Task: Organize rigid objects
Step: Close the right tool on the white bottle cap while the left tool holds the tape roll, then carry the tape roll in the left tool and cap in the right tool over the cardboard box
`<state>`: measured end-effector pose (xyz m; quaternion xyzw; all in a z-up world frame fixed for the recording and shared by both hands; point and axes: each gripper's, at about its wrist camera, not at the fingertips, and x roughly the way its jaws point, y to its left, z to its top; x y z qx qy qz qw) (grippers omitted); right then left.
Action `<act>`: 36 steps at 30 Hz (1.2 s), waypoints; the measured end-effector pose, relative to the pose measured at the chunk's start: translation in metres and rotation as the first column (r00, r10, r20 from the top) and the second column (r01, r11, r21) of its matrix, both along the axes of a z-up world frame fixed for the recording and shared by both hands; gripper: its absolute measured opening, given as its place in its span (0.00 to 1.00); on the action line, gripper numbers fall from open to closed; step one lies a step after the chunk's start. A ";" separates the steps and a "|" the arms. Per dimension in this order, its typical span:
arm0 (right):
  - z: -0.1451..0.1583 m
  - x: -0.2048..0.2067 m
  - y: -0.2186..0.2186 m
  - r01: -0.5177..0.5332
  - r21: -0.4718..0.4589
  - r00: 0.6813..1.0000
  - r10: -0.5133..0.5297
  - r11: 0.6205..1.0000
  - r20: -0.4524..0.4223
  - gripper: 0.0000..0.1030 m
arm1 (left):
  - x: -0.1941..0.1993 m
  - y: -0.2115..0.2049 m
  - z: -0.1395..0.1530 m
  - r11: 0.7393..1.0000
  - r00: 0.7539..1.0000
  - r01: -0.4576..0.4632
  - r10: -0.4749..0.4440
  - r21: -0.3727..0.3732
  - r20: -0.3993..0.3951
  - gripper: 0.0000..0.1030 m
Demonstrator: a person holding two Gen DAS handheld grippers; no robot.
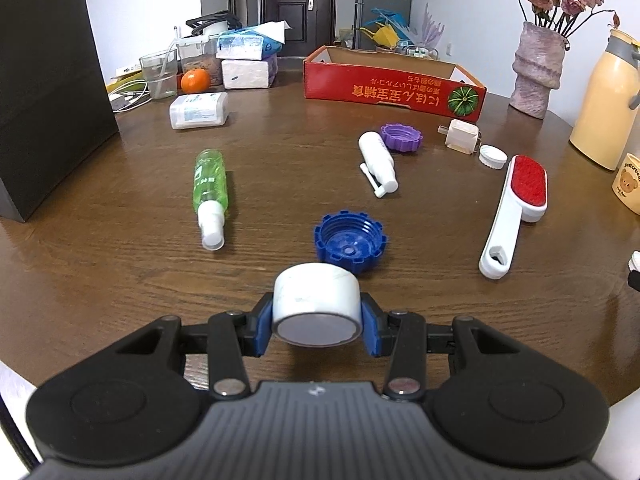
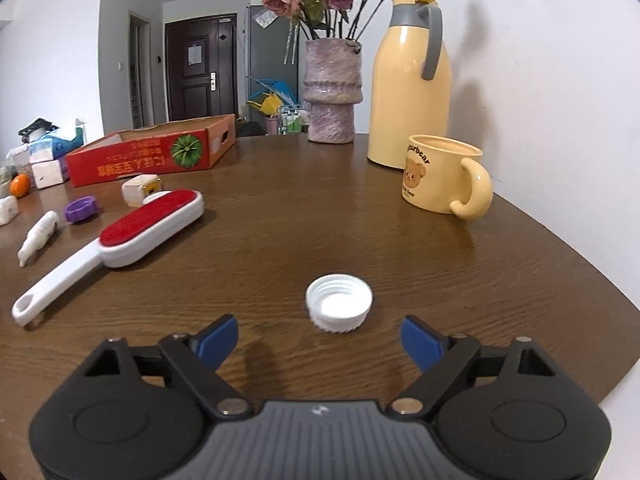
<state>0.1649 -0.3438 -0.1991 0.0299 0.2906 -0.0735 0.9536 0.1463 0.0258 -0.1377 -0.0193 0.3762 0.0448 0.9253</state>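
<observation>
Left wrist view. Left gripper (image 1: 318,326) holds a white cylinder (image 1: 316,306) lifted off the wooden table (image 1: 120,272); the blue pads (image 1: 370,330) press on its two sides, flat grey end facing the camera. Just beyond it a blue cap (image 1: 350,242) lies open side up. Left of that, a green bottle (image 1: 211,194) lies on its side, white nozzle toward the camera. Farther in, a white bottle (image 1: 378,162) also lies flat, and a purple cap (image 1: 401,136) sits just behind it (possibly touching, hard to tell). Toward the right edge: a lint brush (image 1: 514,212) with red pad, handle toward the camera; a small white cap (image 1: 493,156) near its head; a cream plug (image 1: 462,136) beside that cap. A red box (image 1: 384,90), open-topped, sits by the far edge. A black bag (image 1: 44,88) stands at the left edge.

Right wrist view. Right gripper (image 2: 320,342) hangs low over the table with jaws spread, nothing between the pads. A white lid (image 2: 339,308) lies open side up just ahead of the fingertips, slightly right of the gap's centre line, not touched. The brush (image 2: 116,240) lies to the left, handle toward the near edge. A mug (image 2: 444,176) stands near the right edge, a yellow flask (image 2: 410,92) behind it, and a vase (image 2: 331,92) at the far edge. The box (image 2: 148,156) is at far left.
</observation>
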 end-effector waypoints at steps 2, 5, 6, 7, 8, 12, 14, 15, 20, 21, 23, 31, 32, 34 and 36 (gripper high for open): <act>0.000 0.007 -0.005 0.008 -0.002 1.000 -0.008 1.000 0.000 0.81 | 0.001 -0.002 0.001 1.000 1.000 -0.001 0.001 0.003 0.001 0.42; -0.001 0.016 -0.012 0.019 0.010 1.000 -0.019 1.000 -0.013 0.66 | 0.004 -0.004 0.001 1.000 1.000 -0.002 0.002 0.001 -0.004 0.42; -0.001 0.020 -0.015 0.023 0.023 0.999 -0.023 0.999 -0.023 0.58 | 0.005 -0.006 0.002 1.000 1.000 -0.001 0.001 0.003 -0.003 0.42; -0.002 0.024 -0.018 0.028 0.039 0.999 -0.027 0.999 -0.033 0.54 | 0.005 -0.007 0.002 1.000 1.000 0.000 0.000 0.004 -0.002 0.42; -0.003 0.026 -0.020 0.031 0.043 0.999 -0.030 0.999 -0.025 0.53 | 0.006 -0.008 0.002 1.000 1.000 0.001 -0.001 0.005 0.000 0.42; -0.004 0.032 -0.022 0.012 0.059 1.000 -0.010 0.998 -0.024 0.52 | 0.007 -0.009 0.003 1.000 1.000 -0.001 0.001 0.005 0.000 0.42; -0.003 0.033 -0.020 0.000 0.050 1.000 0.001 0.999 -0.026 0.52 | 0.008 -0.009 0.004 1.000 1.000 -0.003 0.003 0.002 0.001 0.42; -0.004 0.034 -0.019 -0.003 0.044 1.000 0.005 0.999 -0.029 0.52 | 0.008 -0.009 0.004 1.000 1.000 -0.003 0.003 0.000 0.002 0.42; -0.002 0.035 -0.015 -0.019 0.029 0.999 0.020 0.999 -0.031 0.38 | 0.008 -0.009 0.005 1.000 1.000 0.001 0.000 -0.007 0.009 0.42; -0.002 0.035 -0.015 -0.021 0.026 0.999 0.022 0.999 -0.033 0.38 | 0.009 -0.008 0.006 1.000 1.000 0.000 0.000 -0.008 0.010 0.42; -0.002 0.036 -0.013 -0.028 0.014 0.999 0.028 1.000 -0.033 0.38 | 0.008 -0.007 0.006 1.000 1.000 -0.001 0.001 -0.013 0.014 0.42; 0.011 0.036 -0.003 -0.059 0.035 0.998 0.059 0.998 0.003 0.38 | 0.008 -0.002 0.012 1.000 0.999 -0.006 0.007 -0.030 0.035 0.42; 0.013 0.036 -0.001 -0.067 0.038 0.998 0.066 0.997 0.007 0.38 | 0.009 -0.002 0.013 0.999 0.999 -0.006 0.007 -0.032 0.038 0.42; 0.018 0.037 0.004 -0.088 0.050 0.996 0.087 0.995 0.016 0.38 | 0.010 -0.001 0.015 0.999 0.999 -0.006 0.007 -0.036 0.044 0.42; 0.022 0.038 0.010 -0.107 0.050 0.994 0.106 0.993 0.023 0.38 | 0.012 0.001 0.019 0.999 0.999 -0.004 0.006 -0.037 0.053 0.42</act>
